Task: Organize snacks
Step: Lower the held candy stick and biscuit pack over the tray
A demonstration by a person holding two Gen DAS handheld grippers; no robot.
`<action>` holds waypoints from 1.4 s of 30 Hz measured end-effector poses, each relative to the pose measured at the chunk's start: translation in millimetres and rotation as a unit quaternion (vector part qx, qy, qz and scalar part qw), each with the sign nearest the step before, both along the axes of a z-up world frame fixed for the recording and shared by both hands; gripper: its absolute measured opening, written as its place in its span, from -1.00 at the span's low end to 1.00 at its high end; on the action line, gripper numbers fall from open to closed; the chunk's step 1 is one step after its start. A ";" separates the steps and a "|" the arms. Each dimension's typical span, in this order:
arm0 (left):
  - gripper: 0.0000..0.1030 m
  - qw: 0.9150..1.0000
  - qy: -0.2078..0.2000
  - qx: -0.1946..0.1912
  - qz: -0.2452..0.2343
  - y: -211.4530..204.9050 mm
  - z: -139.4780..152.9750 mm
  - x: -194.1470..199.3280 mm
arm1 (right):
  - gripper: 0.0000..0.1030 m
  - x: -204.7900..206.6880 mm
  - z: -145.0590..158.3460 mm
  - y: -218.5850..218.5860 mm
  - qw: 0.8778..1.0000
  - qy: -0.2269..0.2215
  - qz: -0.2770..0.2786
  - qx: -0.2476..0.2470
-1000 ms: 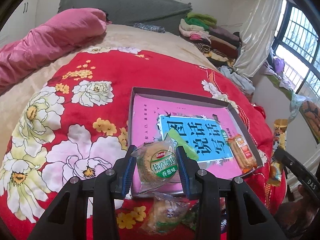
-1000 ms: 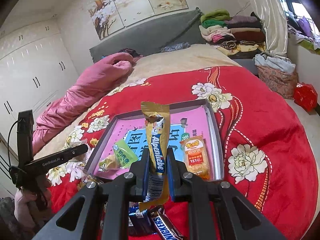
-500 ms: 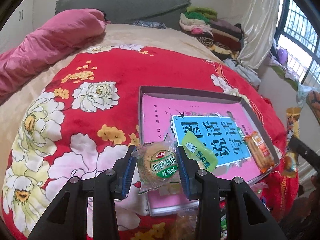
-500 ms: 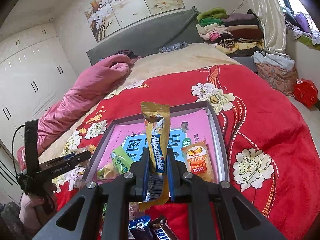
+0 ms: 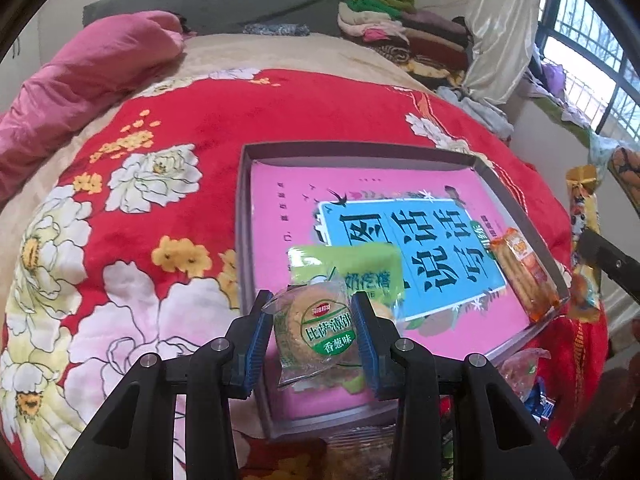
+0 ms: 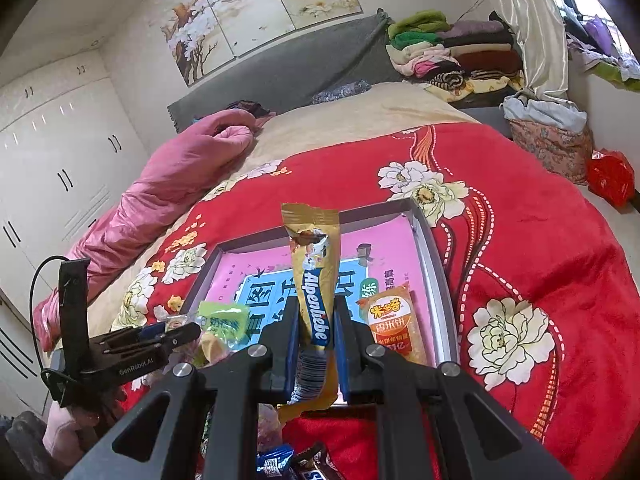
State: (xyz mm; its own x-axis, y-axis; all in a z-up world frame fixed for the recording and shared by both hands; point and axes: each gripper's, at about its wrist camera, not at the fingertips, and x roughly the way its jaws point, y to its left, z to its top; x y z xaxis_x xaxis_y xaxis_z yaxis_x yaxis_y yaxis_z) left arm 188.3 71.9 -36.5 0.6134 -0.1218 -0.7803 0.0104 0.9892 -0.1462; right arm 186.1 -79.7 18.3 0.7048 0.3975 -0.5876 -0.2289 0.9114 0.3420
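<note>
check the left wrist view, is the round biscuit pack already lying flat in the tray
No, the round biscuit pack is clamped upright in the left tongs, above the near end of the tray.

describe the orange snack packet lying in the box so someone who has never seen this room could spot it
On the red flowered bedspread sits a shallow grey cardboard box lined with a pink and blue book cover. The orange plastic biscuit packet lies flat along its right wall, the only orange pack; its neighbour is a green packet.
</note>
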 end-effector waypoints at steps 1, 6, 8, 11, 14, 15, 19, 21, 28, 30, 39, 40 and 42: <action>-0.20 1.000 0.001 -0.003 -0.001 -0.5 -0.9 -0.4 | -0.68 1.0 -0.9 0.3 1.000 0.000 0.000 0.000; -0.20 1.000 0.015 -0.024 -0.005 -1.9 -8.5 1.1 | -0.68 7.9 -5.9 2.9 1.000 0.005 0.003 0.002; -0.20 0.999 0.021 -0.035 -0.006 -1.8 -11.4 1.8 | -0.68 10.1 -8.1 4.1 1.000 0.007 0.004 0.002; -0.20 0.999 0.021 -0.036 -0.007 -3.2 -11.8 1.4 | -0.68 13.9 -11.7 6.7 1.000 0.010 0.006 0.002; -0.20 0.999 0.023 -0.042 -0.007 -2.4 -12.6 1.2 | -0.68 17.7 -16.7 10.2 1.000 0.016 0.009 -0.001; -0.20 0.999 0.023 -0.043 -0.008 -2.6 -12.7 1.0 | -0.68 19.0 -18.6 11.5 1.000 0.018 0.011 -0.002; -0.20 0.998 0.027 -0.047 -0.013 -3.9 -13.2 0.5 | -0.68 20.5 -24.2 17.6 0.999 0.024 0.017 -0.014; -0.20 0.998 0.029 -0.049 -0.015 -4.8 -13.6 0.3 | -0.68 20.7 -27.5 19.5 0.999 0.027 0.020 -0.019; -0.20 0.998 0.031 -0.058 -0.019 -6.6 -13.2 -0.8 | -0.68 23.4 -35.8 21.9 0.999 0.035 0.022 -0.026; -0.20 0.998 0.031 -0.060 -0.020 -7.2 -12.9 -1.5 | -0.68 24.4 -36.6 22.3 0.999 0.035 0.024 -0.029; -0.20 0.997 0.036 -0.060 -0.021 -6.1 -14.0 -4.9 | -0.68 24.8 -42.8 27.6 0.998 0.044 0.030 -0.044; -0.20 0.997 0.037 -0.061 -0.020 -5.3 -14.4 -4.9 | -0.68 24.7 -43.2 28.2 0.998 0.045 0.031 -0.044; -0.20 0.997 0.037 -0.064 -0.019 -4.5 -14.3 -4.9 | -0.68 24.0 -44.0 29.4 0.997 0.047 0.034 -0.045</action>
State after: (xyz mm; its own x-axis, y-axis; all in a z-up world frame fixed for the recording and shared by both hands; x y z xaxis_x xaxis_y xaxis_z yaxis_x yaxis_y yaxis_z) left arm 183.5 67.3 -50.8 0.5483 -0.2451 -0.7996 0.0329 0.9617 -0.2722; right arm 210.0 -50.3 -25.7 0.6187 0.3845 -0.6851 -0.2614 0.9231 0.2821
